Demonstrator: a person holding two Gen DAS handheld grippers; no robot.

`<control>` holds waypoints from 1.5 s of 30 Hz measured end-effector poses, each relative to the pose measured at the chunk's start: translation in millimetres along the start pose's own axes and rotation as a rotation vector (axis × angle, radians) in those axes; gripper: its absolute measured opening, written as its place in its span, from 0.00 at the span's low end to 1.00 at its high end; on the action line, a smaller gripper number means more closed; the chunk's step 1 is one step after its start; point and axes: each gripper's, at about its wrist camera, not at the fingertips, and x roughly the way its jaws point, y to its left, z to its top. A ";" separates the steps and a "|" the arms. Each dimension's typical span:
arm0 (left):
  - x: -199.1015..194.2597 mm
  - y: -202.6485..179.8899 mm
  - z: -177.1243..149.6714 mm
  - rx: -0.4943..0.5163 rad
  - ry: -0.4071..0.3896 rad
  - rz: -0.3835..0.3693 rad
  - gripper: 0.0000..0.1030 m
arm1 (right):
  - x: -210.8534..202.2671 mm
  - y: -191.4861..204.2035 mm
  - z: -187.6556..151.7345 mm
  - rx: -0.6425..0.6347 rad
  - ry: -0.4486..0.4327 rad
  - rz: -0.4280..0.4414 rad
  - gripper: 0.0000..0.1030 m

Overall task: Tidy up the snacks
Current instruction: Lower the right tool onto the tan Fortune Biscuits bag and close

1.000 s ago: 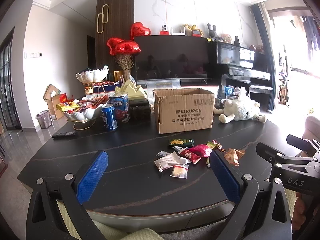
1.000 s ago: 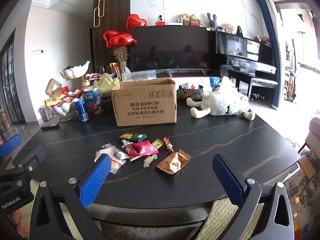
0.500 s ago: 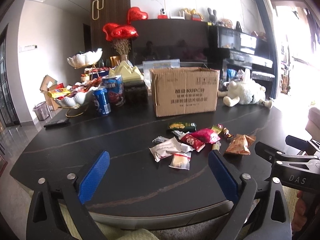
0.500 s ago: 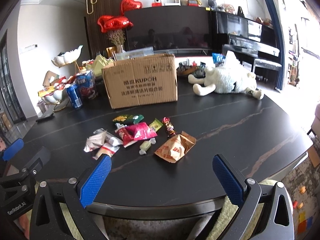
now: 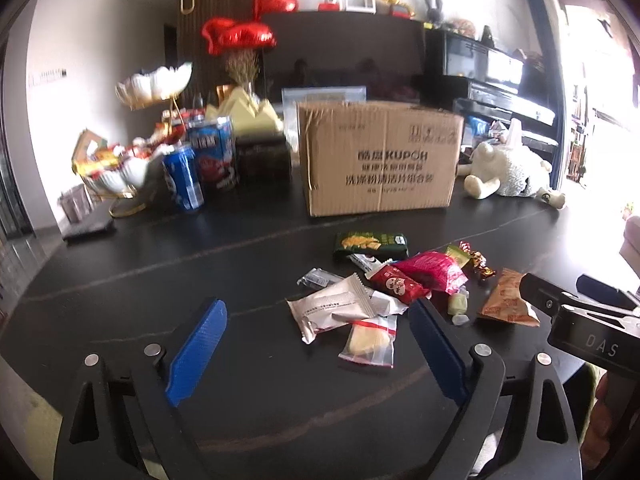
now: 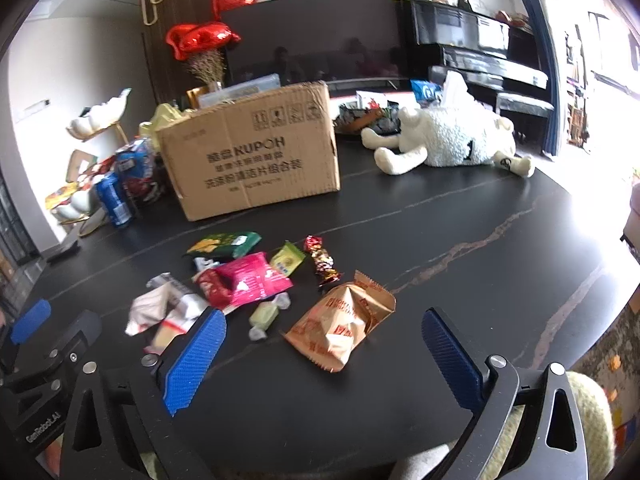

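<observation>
The snacks lie in a loose pile on the dark surface [image 6: 460, 216], in front of the cardboard box [image 6: 256, 156]. The orange packet [image 6: 344, 324] sits at the near right edge of the pile, a little apart from the rest. It lies right ahead of the right gripper [image 6: 320, 356], between its 2 blue fingers [image 6: 196, 356], so I think it is the one to pick first.

Both grippers are empty. The right one has its fingers spread wide. The left gripper [image 5: 316, 356] is spread wide too, and it points at the white packet [image 5: 332, 308] and the clear bag [image 5: 370, 340] just below it.

To do this step well, bring the right gripper down low and straight, so 1 finger goes on each side of the orange packet. The packet looks puffy and crinkly, so pinch it at the fat middle, not at the thin flat edge, or it may slip out. Squeeze softly so the food inside does not break.

The small green candy [image 6: 266, 316] lies just beside the packet. Keep the left finger clear of it so it is not pushed away.

The box looks like the place to put the snacks. Its top is open, so lift the packet high enough to clear the wall.
</observation>
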 end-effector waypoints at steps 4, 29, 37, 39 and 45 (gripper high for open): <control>25.4 1.1 0.5 -0.041 0.050 -0.017 0.89 | 21.8 -3.6 1.0 0.028 0.042 -0.004 0.92; 83.3 11.7 -7.2 -0.141 0.148 -0.084 0.49 | 70.4 0.5 -6.8 0.038 0.120 -0.026 0.66; 79.1 12.0 -7.7 -0.135 0.131 -0.104 0.26 | 64.6 2.5 -7.4 0.026 0.104 -0.017 0.49; 77.5 12.2 -7.3 -0.134 0.129 -0.109 0.23 | 62.7 3.4 -7.4 0.020 0.099 -0.018 0.47; 65.6 10.9 -3.4 -0.131 0.104 -0.135 0.19 | 51.0 4.2 -5.2 0.009 0.062 -0.006 0.44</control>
